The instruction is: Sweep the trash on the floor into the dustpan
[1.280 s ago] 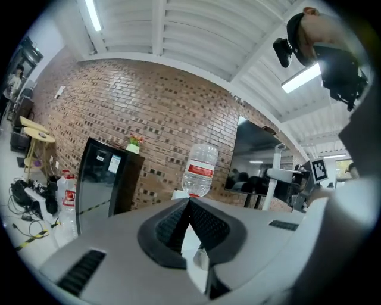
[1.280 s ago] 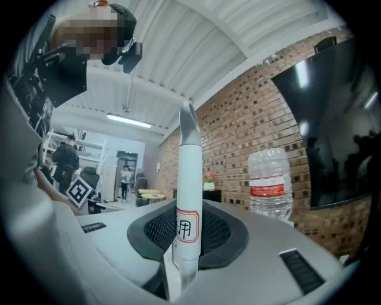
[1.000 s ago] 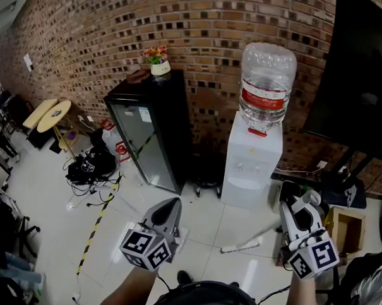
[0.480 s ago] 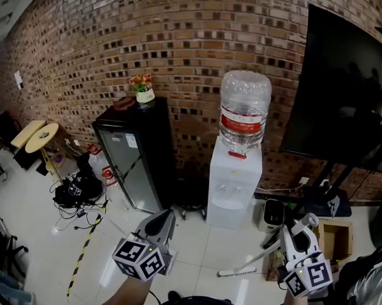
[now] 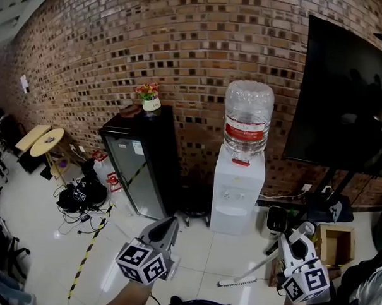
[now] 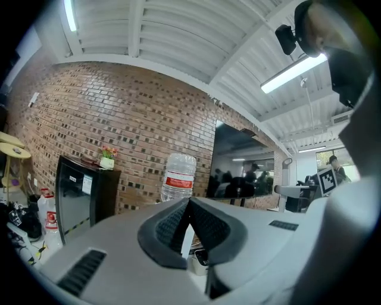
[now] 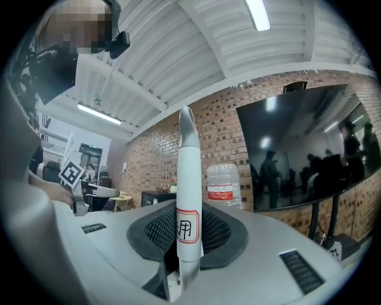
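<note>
at the far left of the head view, a tangle of black cables (image 5: 82,193) is lying on the white tiled floor (image 5: 29,236), and a yellow-and-black tape strip (image 5: 91,242) is running over the tiles just beside it. a black cabinet (image 5: 143,162) is standing against the brick wall (image 5: 183,41), carrying a small flower pot (image 5: 151,97) on its top. in front of it, low in the picture, the left tongs (image 5: 169,225) are hovering above the floor; in the left gripper view the left tongs (image 6: 189,205) are clenched, pads meeting at the tip with nothing between them. right of the cabinet, a white water dispenser (image 5: 238,195) is bearing a clear bottle (image 5: 248,119). further right, the right tongs (image 5: 293,243) are grasping the white broom (image 5: 249,270) by its handle, which is slanting down to the left, its lower end reaching the floor in front of the dispenser and its top poking out above the jaws. in the right gripper view the broom (image 7: 186,179) is standing upright between the pads of the right tongs (image 7: 189,223), a red-framed label facing the camera. a cardboard box (image 5: 334,240) is sitting at the right, under a large dark screen (image 5: 351,105)
</note>
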Demonstrator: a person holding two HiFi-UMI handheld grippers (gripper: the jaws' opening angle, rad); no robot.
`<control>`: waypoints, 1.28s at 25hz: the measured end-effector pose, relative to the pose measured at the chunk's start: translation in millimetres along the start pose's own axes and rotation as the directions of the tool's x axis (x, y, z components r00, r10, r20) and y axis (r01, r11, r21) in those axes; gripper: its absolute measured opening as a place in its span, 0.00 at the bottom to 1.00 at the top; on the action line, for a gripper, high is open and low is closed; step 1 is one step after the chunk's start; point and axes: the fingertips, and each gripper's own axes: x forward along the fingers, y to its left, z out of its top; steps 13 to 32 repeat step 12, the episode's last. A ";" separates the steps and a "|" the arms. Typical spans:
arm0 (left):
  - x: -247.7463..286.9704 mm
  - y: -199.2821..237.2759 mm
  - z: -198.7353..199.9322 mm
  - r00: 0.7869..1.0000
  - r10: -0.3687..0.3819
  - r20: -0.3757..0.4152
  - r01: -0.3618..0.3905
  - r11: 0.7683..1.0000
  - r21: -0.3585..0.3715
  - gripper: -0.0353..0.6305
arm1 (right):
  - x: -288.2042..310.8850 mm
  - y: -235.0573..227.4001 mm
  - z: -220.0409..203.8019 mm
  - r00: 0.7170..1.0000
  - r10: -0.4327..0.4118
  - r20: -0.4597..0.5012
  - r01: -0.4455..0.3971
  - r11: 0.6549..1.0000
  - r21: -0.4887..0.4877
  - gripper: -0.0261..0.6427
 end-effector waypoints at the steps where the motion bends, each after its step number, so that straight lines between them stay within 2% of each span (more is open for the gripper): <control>1: -4.1 -0.1 0.9 1.000 0.005 0.003 -0.005 1.000 -0.002 0.06 | -3.6 2.7 -0.8 1.000 0.003 -0.001 -0.003 1.000 0.004 0.16; 12: -14.9 -20.9 -16.3 0.999 -0.033 -0.013 0.032 0.999 -0.043 0.06 | -22.3 3.2 -0.9 1.000 0.002 0.010 -0.003 0.999 0.033 0.16; 32: -14.9 -20.9 -16.3 0.999 -0.033 -0.013 0.032 0.999 -0.043 0.06 | -22.3 3.2 -0.9 1.000 0.002 0.010 -0.003 0.999 0.033 0.16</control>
